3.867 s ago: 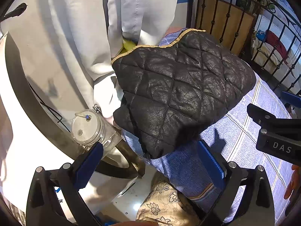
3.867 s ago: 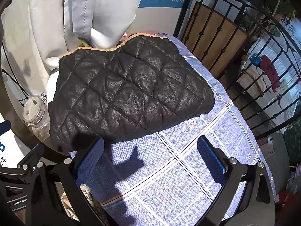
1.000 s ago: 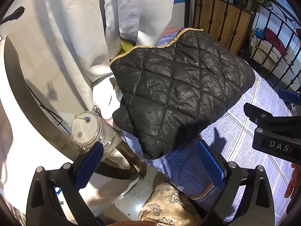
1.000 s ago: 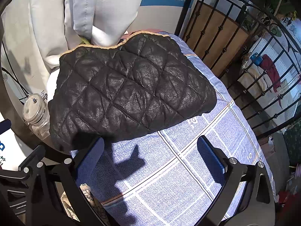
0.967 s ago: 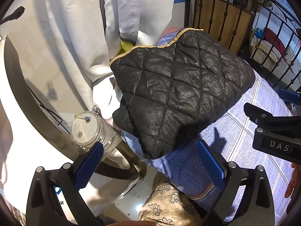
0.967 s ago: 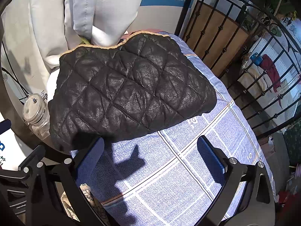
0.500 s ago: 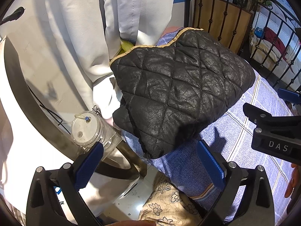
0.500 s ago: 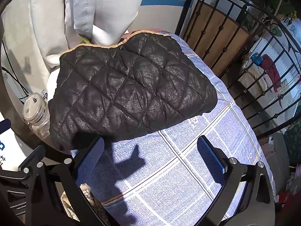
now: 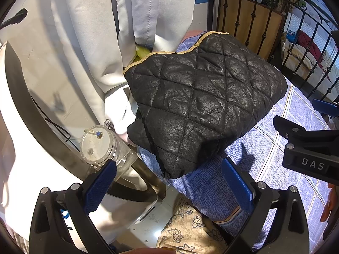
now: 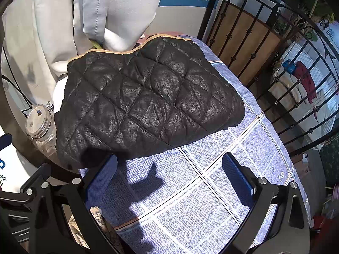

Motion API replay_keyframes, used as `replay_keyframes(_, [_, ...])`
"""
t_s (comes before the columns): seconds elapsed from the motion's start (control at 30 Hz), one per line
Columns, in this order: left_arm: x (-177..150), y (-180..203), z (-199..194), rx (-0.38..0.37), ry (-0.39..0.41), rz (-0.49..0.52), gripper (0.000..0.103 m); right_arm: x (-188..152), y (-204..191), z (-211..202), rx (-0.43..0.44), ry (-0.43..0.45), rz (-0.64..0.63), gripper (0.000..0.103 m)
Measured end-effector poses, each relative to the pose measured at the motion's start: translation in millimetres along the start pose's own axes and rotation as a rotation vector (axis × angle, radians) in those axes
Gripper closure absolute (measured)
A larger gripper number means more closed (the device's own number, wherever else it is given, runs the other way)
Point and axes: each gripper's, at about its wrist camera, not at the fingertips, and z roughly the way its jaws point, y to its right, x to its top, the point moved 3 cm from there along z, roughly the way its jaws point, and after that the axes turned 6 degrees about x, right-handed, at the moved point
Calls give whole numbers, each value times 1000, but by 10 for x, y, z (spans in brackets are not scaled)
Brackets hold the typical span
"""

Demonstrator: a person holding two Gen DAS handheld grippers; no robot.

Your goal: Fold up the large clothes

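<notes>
In the left wrist view, your left hand-held gripper (image 9: 167, 182) hovered low over the near edge of the bed, its blue-padded fingers (image 9: 99, 187) spread wide and empty, released from everything. The folded black quilted jacket (image 9: 203, 105) lay ahead on the blue checked bedsheet (image 9: 275, 169), its near corner overhanging the sheet's edge; a tan trim ran along its far side. Your right hand-held gripper (image 9: 326, 108) reached in from the right, mostly cut off by the frame. A clear plastic jar (image 9: 97, 144) stood just beside the jacket's left edge. In the right wrist view, your right hand-held gripper (image 10: 168, 176) also stood agape, grasping nothing, poised above the bare sheet near the jacket's (image 10: 144, 105) front edge. The jacket's crinkled, leathery diamond stitching caught the sunlight, while its left underside was lost in shadow. Pale hanging garments (image 10: 95, 10) hid whatever lay behind it.
</notes>
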Motion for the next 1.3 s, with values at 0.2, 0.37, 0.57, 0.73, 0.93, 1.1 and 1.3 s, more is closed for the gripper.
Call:
replay_keyframes(0.2, [2, 0, -1, 0, 0, 0, 6, 0, -1, 1, -1, 0, -3, 6])
replay_keyframes(0.37, [0, 1, -2, 0, 0, 0, 6, -3, -4, -2, -1, 0, -2, 5])
replay_keyframes(0.57, [-2, 1, -5, 1, 1, 0, 6, -5, -3, 1, 0, -1, -3, 5])
replay_keyframes(0.73, [5, -11, 0, 3, 0, -2, 6, -6, -4, 2, 1, -1, -3, 5])
replay_keyframes(0.93, [9, -23, 1, 1, -2, -1, 6, -8, -11, 4, 0, -2, -5, 5])
replay_keyframes(1.1, [7, -24, 6, -4, -5, -2, 6, -12, -2, 9, 0, -1, -4, 5])
replay_keyframes(1.3, [3, 40, -10, -30, 17, 16, 6, -18, 9, 15, 3, -2, -2, 5])
